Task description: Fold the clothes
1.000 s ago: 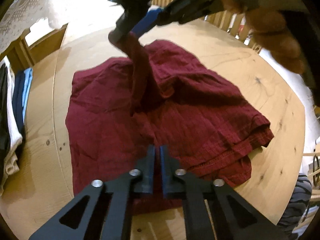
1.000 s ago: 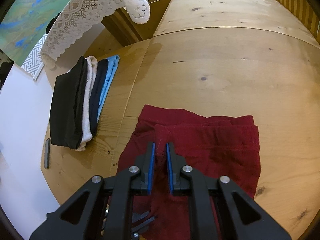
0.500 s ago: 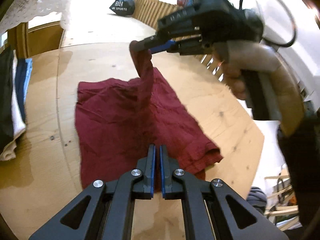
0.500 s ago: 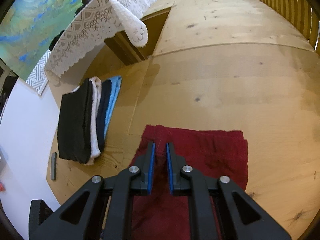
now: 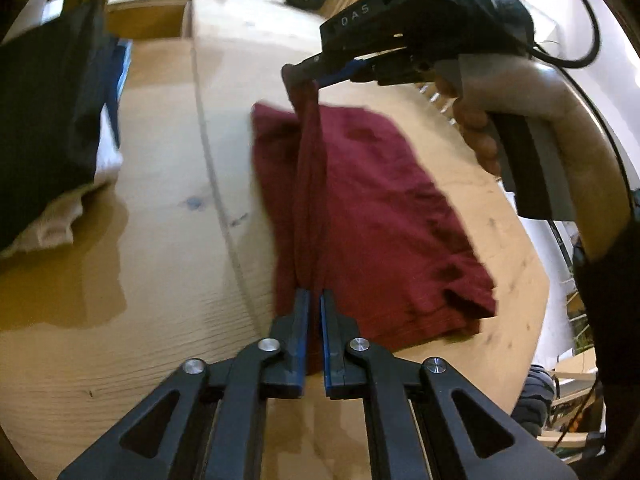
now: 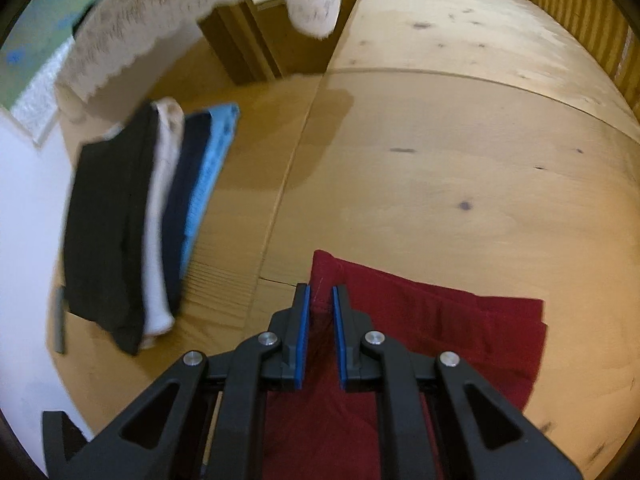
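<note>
Left wrist view
Table: a pale wooden table (image 5: 152,216) fills the frame; no box, basket or bin can be made out on it.
Garment: a dark red garment (image 5: 384,216) lies spread from the centre toward the lower right, with one fold of it pulled up into a taut ridge that runs from the bottom centre to the upper middle.
Stack: folded clothes (image 5: 44,120), black over white and blue, sit at the left edge, well apart from the red cloth.
Left gripper: the left gripper (image 5: 314,300) enters from the bottom centre, angled down at the table; its blue pads are pressed nearly together, pinching the near end of the raised fold.
Right gripper: the right gripper (image 5: 308,74) reaches in from the upper right, its tips clasping the far end of the same fold above the table.
Hand: a hand (image 5: 520,120) wraps the handle at the right edge, a dark sleeve below it.

Right wrist view
Table: the same wood surface (image 6: 440,160), bare across the upper right.
Garment: the red cloth (image 6: 440,328) lies in the lower centre and lower right, its corner rising between the fingers.
Right gripper: the right gripper (image 6: 320,300) points steeply down from the bottom centre; its jaws are opening, a narrow gap showing, with the red edge between the blue pads and daylight beside the cloth.
Stack: the folded pile (image 6: 136,224), black, white, navy and light blue, lies at the left, blurred.
Lace cloth: a white lace cloth (image 6: 168,28) hangs at the upper left.
</note>
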Demonstrator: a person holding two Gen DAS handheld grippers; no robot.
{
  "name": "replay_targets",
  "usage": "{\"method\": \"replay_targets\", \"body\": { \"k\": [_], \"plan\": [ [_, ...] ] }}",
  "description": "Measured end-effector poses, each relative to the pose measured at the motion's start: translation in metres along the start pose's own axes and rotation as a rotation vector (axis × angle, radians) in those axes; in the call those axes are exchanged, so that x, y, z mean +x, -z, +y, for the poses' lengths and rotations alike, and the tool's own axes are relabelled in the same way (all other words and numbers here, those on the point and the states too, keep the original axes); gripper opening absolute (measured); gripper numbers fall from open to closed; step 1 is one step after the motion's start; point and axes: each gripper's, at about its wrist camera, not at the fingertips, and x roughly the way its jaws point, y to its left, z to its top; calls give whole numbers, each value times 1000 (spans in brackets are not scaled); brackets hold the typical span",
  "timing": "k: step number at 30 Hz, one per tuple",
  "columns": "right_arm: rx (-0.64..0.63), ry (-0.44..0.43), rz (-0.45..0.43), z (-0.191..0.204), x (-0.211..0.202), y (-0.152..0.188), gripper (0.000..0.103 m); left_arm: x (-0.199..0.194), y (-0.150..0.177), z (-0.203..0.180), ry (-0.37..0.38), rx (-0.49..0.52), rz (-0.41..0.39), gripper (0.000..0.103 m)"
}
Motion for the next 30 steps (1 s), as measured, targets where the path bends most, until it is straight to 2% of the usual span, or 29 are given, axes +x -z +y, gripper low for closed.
{"method": "replay_targets", "body": {
  "k": [2, 3, 4, 7, 10, 12, 14, 16, 19, 22, 24, 27, 30],
  "plan": [
    [2, 2, 47, 3, 16, -1, 15, -1, 2, 11, 0, -36, 6, 12],
    [7, -9, 57, 3, 18, -2, 18, -4, 4, 16, -4, -48, 3, 21],
    [10, -31, 52, 1, 14, -2, 19, -10, 5, 19, -12, -54, -5, 26],
    [20, -94, 25, -5, -3, -3, 23, -33, 5, 27, -39, -60, -47, 26],
    [6, -131, -65, -22, -48, 3, 26, -54, -4, 23, -46, -29, -91, 28],
    [0, -67, -98, -40, -71, 16, 26, -58, -16, 12, -45, 10, -108, 30],
    [8, 13, -91, -59, -79, 37, 26, -48, -31, -4, -64, 60, -104, 31],
    [24, 45, -60, -78, -76, 64, 26, -26, -45, -18, -70, 97, -77, 31],
    [29, 13, -21, -90, -64, 96, 26, 12, -55, -30, -80, 137, -5, 31],
    [22, -20, 16, -97, -50, 123, 26, 41, -51, -30, -115, 149, 58, 31],
    [-3, 11, 41, -98, -40, 133, 26, 43, -48, -26, -122, 149, 61, 32],
    [-38, 24, 21, -103, -38, 140, 25, 38, -47, -23, -129, 153, 55, 32],
    [35, -2, -15, -115, -57, 144, 25, 32, -47, -22, -137, 140, 46, 32]
  ]
}}
